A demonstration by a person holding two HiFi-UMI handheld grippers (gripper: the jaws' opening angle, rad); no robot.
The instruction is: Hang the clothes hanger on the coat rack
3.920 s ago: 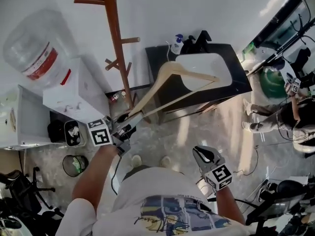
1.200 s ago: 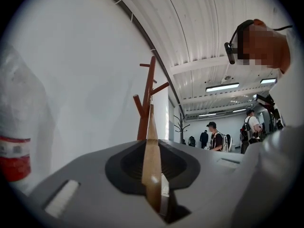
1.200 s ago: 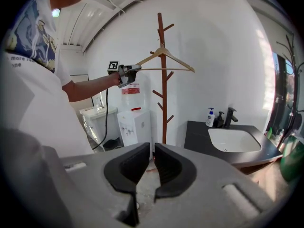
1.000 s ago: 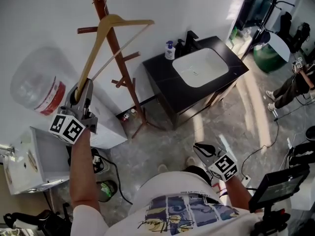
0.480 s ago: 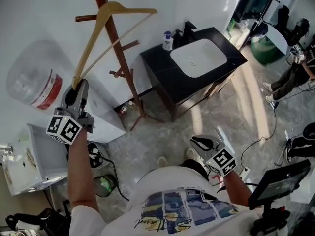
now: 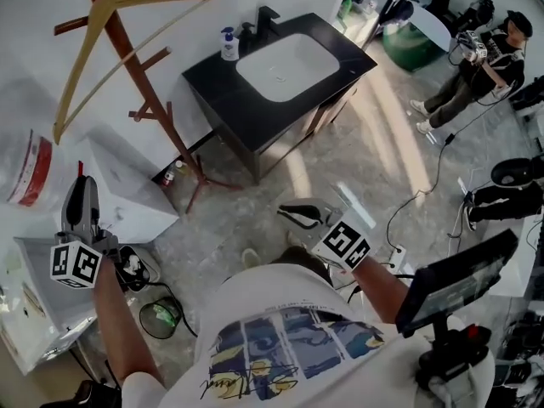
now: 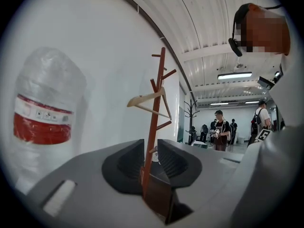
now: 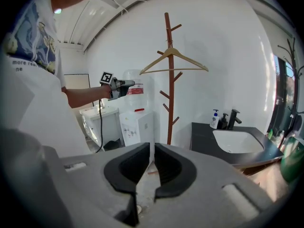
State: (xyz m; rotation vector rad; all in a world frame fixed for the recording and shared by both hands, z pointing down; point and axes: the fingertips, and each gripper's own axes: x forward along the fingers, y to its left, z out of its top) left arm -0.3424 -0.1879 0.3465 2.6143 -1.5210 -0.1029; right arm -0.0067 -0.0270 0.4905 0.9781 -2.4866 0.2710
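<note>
The pale wooden clothes hanger (image 6: pixel 119 7) hangs by its hook on the red-brown coat rack (image 6: pixel 132 62) at the top left, tilted with its left end low. My left gripper (image 6: pixel 78 195) is below and left of that end, apart from it. Its jaws are opening, with nothing between them. Through the narrow gap, the left gripper view shows the hanger (image 7: pixel 147 100) on the rack (image 7: pixel 154 127) further off. My right gripper (image 6: pixel 293 213) is held low in front of the person, its jaws almost together and empty. In the right gripper view the hanger (image 8: pixel 173 61) hangs level on the rack (image 8: pixel 169 103).
A black vanity (image 6: pixel 221 100) with a white sink and a soap bottle (image 6: pixel 228 43) stands right of the rack. A white water dispenser (image 6: pixel 127 198) with a large bottle (image 6: pixel 30 172) is by my left gripper. A bin (image 6: pixel 158 317), floor cables, a monitor (image 6: pixel 450 283) and a person (image 6: pixel 476 66) surround me.
My left gripper has let go of the hanger's low end and dropped down and away from it. The hanger stays on the rack. My right gripper has shifted slightly.
</note>
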